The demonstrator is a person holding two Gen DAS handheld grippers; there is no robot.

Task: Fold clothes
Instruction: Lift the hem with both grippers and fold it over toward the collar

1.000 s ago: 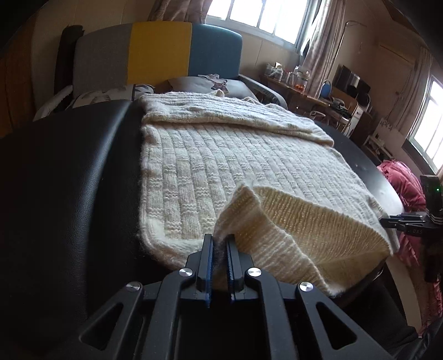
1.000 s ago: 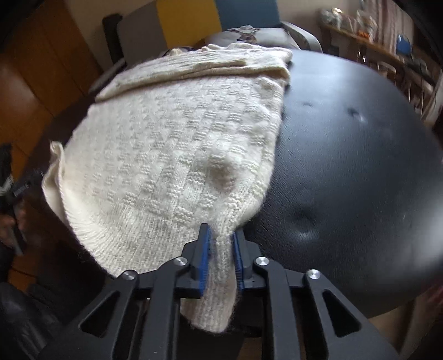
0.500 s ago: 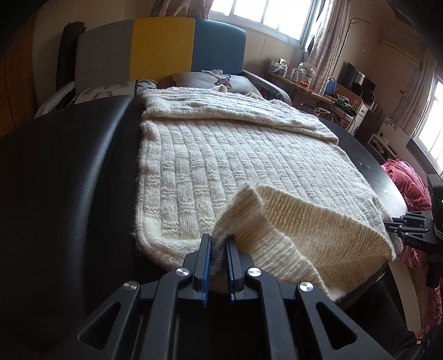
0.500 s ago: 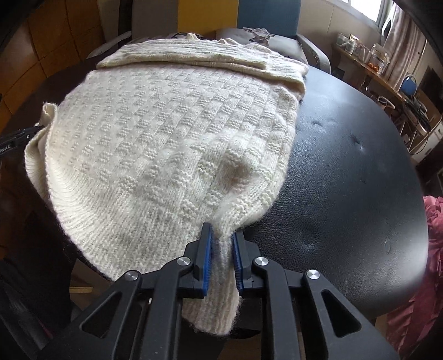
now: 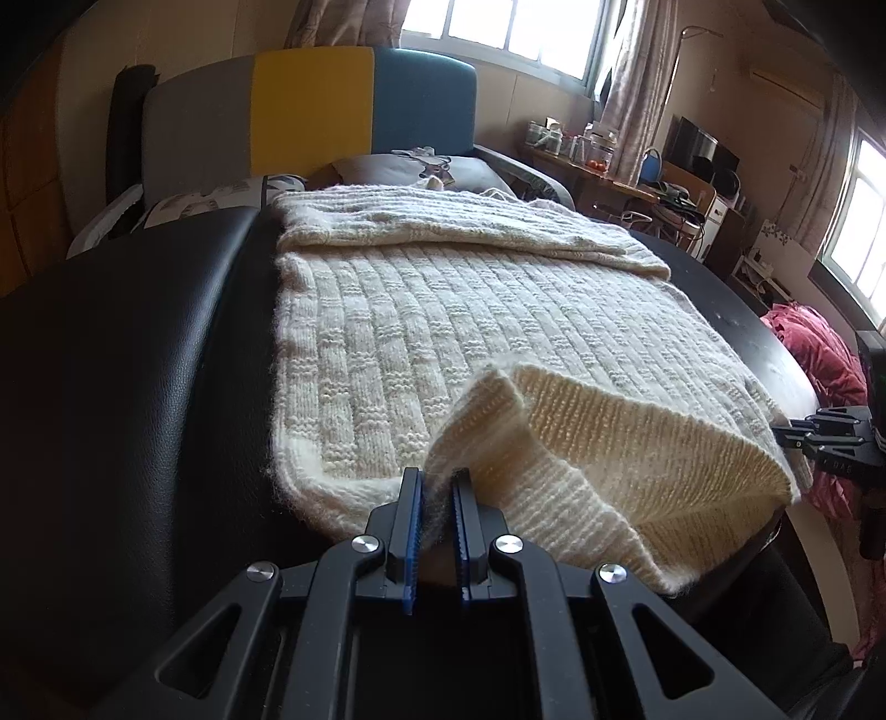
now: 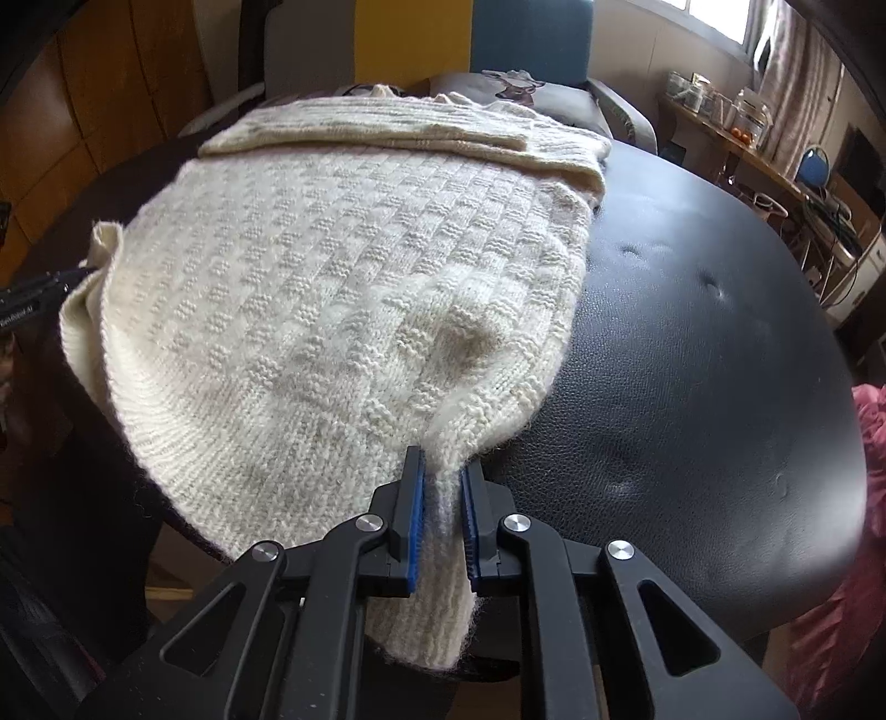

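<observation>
A cream knit sweater (image 5: 443,332) lies on the black leather surface (image 5: 138,360). Both the left gripper (image 5: 437,487) and the right gripper (image 6: 443,471) have their fingers clamped on its hem. Only the left view shows the windows (image 5: 498,27).

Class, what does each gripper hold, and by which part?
Both grip the sweater by its near hem: left gripper at one corner, right gripper at the other.
</observation>
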